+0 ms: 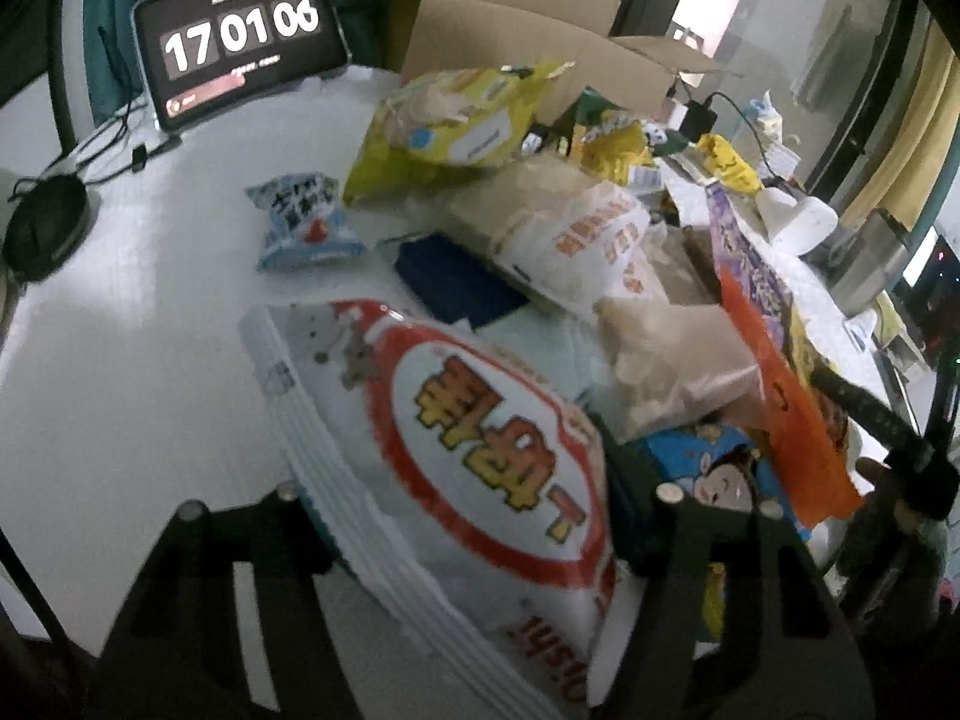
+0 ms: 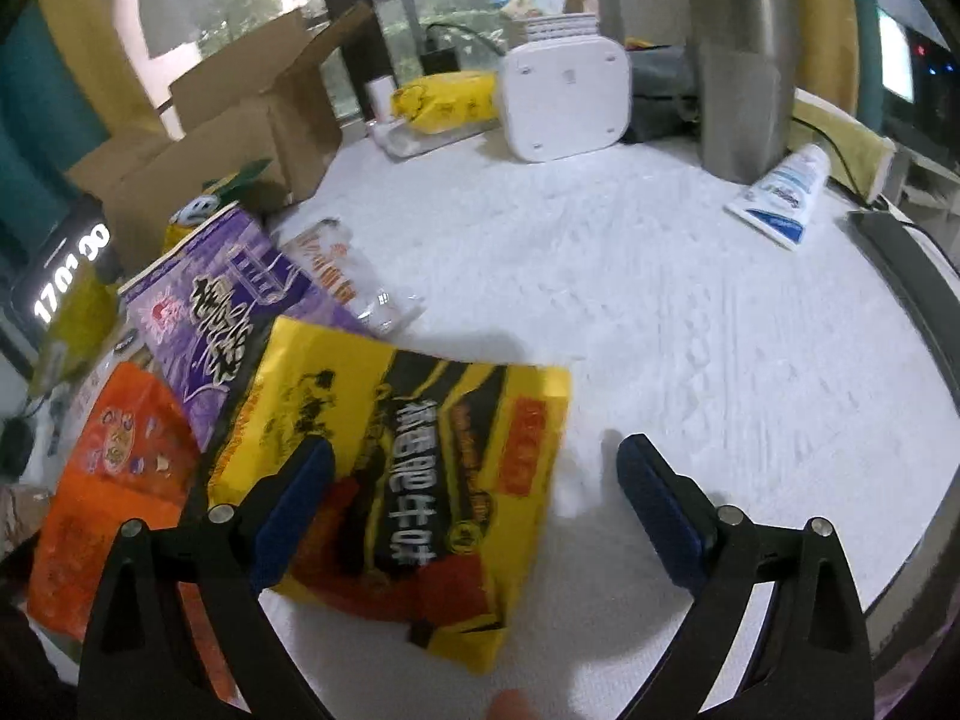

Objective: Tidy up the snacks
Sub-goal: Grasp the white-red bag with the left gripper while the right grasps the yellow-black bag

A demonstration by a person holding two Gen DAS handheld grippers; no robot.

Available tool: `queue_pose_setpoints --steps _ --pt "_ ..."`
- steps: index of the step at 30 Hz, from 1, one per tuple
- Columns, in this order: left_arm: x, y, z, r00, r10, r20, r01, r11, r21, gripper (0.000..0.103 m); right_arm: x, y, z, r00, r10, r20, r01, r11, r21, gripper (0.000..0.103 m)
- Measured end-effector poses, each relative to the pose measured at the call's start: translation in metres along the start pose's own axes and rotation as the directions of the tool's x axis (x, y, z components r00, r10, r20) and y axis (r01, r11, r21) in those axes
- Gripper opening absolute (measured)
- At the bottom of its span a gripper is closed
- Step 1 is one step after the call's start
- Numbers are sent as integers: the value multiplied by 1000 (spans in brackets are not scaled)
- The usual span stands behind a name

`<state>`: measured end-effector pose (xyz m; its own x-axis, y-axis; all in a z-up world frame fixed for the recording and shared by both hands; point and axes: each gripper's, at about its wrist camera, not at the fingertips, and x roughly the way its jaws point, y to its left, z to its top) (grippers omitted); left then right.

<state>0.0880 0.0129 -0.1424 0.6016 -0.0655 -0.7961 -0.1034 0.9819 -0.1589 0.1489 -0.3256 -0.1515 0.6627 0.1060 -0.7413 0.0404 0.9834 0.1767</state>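
Note:
In the left wrist view my left gripper [image 1: 474, 492] is shut on a large white snack bag with a red ring and yellow characters [image 1: 480, 432], held over the table. Behind it lies a pile of snacks: a yellow-green bag [image 1: 450, 120], a white and orange bag [image 1: 576, 240], a small blue and white packet [image 1: 303, 222]. In the right wrist view my right gripper [image 2: 474, 468] is open over a yellow and black snack bag [image 2: 420, 480] that lies flat on the white table [image 2: 690, 312]. A purple bag [image 2: 228, 312] and an orange bag [image 2: 114, 474] lie to its left.
An open cardboard box [image 2: 240, 120] stands at the back left; it also shows in the left wrist view [image 1: 516, 24]. A tablet clock [image 1: 240, 42], a white device [image 2: 564, 96], a steel canister [image 2: 744, 60], a tube [image 2: 780, 192] and a yellow pack [image 2: 444, 102] sit around the table.

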Motion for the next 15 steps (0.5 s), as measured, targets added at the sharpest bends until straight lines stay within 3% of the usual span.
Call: queue_pose_setpoints --steps 1,2,3,4,6,9,15 --pt "-2 -2 2 1000 -5 12 5 1000 3 65 1 6 0 1000 -12 5 12 1000 -29 87" --pt "-4 -4 4 1000 -7 20 7 1000 6 64 2 7 -1 1000 -26 8 26 999 -42 73" --pt "-6 -6 6 1000 -9 30 9 1000 10 64 3 8 0 999 -49 9 49 998 -36 65" --pt "-9 -6 8 999 -13 43 13 1000 12 64 4 8 1 998 -56 6 57 998 -34 64" --pt "-13 -6 13 998 -15 63 14 1000 16 64 6 9 1 998 -61 13 61 997 -52 50" --pt "-21 -6 20 995 -18 98 16 1000 24 63 4 9 2 998 -52 29 54 996 -68 41" --pt "-40 -8 35 983 -18 180 12 999 33 63 -12 9 12 995 -33 92 41 996 -82 36"
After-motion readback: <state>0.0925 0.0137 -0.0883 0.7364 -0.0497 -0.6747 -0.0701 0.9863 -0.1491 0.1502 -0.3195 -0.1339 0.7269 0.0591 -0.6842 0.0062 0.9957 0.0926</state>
